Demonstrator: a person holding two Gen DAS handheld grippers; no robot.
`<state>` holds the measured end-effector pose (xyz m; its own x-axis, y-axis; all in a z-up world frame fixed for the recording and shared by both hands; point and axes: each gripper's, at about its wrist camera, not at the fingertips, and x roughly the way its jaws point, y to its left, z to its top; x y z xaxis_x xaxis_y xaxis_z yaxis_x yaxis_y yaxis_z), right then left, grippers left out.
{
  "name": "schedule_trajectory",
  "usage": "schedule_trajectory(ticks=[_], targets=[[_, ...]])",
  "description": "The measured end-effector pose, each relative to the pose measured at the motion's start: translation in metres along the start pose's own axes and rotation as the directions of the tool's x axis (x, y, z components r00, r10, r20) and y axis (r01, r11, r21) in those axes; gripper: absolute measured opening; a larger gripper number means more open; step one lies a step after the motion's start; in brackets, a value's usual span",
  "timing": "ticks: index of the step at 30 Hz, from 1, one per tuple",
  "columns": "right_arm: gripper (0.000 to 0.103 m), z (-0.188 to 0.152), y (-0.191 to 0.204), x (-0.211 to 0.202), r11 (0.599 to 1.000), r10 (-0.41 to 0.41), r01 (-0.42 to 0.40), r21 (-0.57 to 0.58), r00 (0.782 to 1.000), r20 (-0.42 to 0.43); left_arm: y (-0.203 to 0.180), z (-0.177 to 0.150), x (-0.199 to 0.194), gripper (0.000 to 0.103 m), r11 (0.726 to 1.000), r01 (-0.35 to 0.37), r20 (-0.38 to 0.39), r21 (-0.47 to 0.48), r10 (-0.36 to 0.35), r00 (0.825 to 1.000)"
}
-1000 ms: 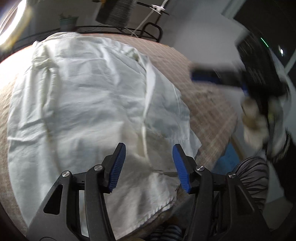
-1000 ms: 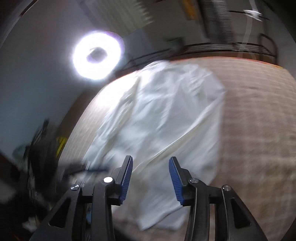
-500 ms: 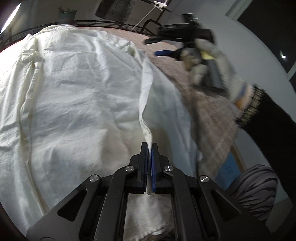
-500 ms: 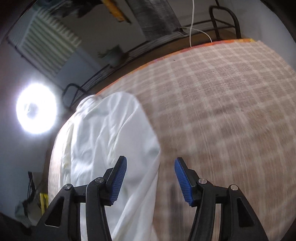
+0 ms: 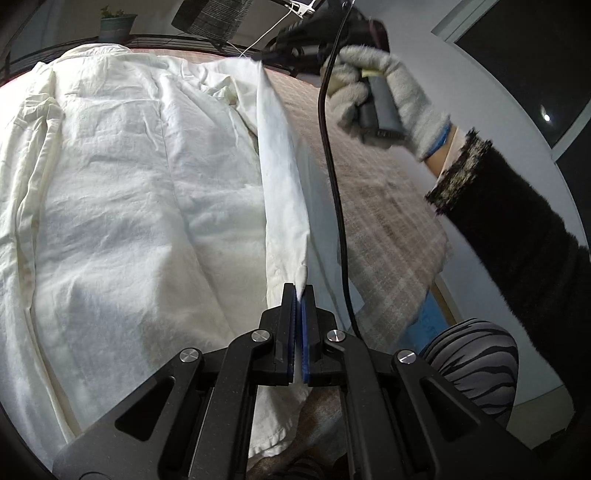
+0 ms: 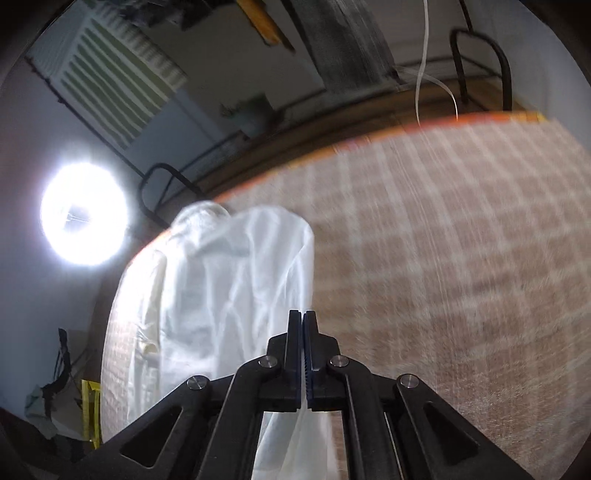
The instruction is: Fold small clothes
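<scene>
garment [image 5: 140, 206] edge taut between both clamped tools: left tool [image 5: 298, 291] near, right tool [image 6: 303, 317] far; body lies left.

Glaring ring light [image 6: 84, 214] at left; right-wrist view motion-blurred, fisheye-warped edges.

A: Count from my feeds?
B: I log one white garment [image 5: 129, 192], one checked bed cover [image 5: 388, 206], two grippers: left gripper [image 5: 298, 291], right gripper [image 6: 303, 317].
A: Anything else?
B: One ring lamp [image 6: 83, 218], one potted plant [image 5: 114, 24].
</scene>
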<state>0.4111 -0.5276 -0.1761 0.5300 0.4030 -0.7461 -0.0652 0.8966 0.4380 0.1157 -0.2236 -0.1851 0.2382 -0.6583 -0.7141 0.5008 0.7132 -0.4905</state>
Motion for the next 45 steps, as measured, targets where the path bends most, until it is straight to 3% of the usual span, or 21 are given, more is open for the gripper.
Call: schedule_trajectory(ticks=[5,11,18,20,21,23,28,31,38,40,42,43,45], targets=[[0.000,0.011,0.048,0.014,0.994,-0.019,0.019,-0.108,1.000,0.000,0.010,-0.005,-0.008,0.000,0.996,0.027,0.013,-0.088,-0.026,1.000],[0.000,0.003,0.110,0.076,0.948,-0.107,0.079,-0.309,0.991,-0.075,0.027,-0.020,0.002,0.000,0.981,0.050,-0.030,-0.187,-0.057,0.998],[0.000,-0.026,0.132,0.141,0.910,-0.184,0.104,-0.400,0.969,-0.167,0.030,-0.031,0.012,0.000,0.979,0.052,-0.067,-0.195,-0.067,0.996],[0.003,-0.025,0.128,0.133,0.924,-0.154,0.084,-0.372,0.975,-0.162,0.027,-0.030,0.012,0.000,0.979,0.057,-0.069,-0.196,-0.071,0.995],[0.015,-0.023,0.126,0.126,0.936,-0.123,0.061,-0.346,0.979,-0.161,0.026,-0.030,0.010,0.000,0.981,0.054,-0.066,-0.186,-0.067,0.996],[0.028,-0.021,0.118,0.098,0.949,-0.090,0.048,-0.312,0.989,-0.120,0.024,-0.028,0.006,0.000,0.986,0.047,-0.060,-0.157,-0.058,0.997],[0.036,-0.047,0.081,0.015,0.976,-0.031,0.015,-0.218,0.997,-0.068,0.009,-0.028,-0.004,0.000,0.997,0.003,-0.059,-0.083,-0.008,0.998],[0.048,-0.091,0.052,-0.028,0.991,0.010,-0.020,-0.133,0.997,-0.076,0.009,-0.030,-0.011,0.014,0.997,-0.015,-0.047,-0.080,0.011,0.999],[0.054,-0.192,0.028,-0.044,0.991,0.112,-0.126,-0.047,0.967,-0.229,0.017,-0.023,-0.010,0.014,0.994,-0.056,-0.043,-0.091,0.052,0.998],[0.054,-0.208,0.033,-0.035,0.991,0.050,-0.080,-0.105,0.964,-0.263,0.020,-0.021,-0.004,0.014,0.993,-0.052,-0.056,-0.102,0.047,0.997],[0.048,-0.215,0.034,-0.027,0.990,0.053,-0.088,-0.110,0.956,-0.289,0.024,-0.018,0.002,0.009,0.993,-0.051,-0.063,-0.110,0.044,0.997],[0.041,-0.216,0.034,-0.025,0.989,0.063,-0.100,-0.109,0.953,-0.297,0.027,-0.020,-0.003,0.005,0.993,-0.054,-0.064,-0.109,0.047,0.997],[0.008,-0.216,0.034,-0.024,0.988,0.056,-0.095,-0.119,0.953,-0.296,0.027,-0.021,-0.005,0.001,0.991,-0.048,-0.060,-0.122,0.041,0.997]])
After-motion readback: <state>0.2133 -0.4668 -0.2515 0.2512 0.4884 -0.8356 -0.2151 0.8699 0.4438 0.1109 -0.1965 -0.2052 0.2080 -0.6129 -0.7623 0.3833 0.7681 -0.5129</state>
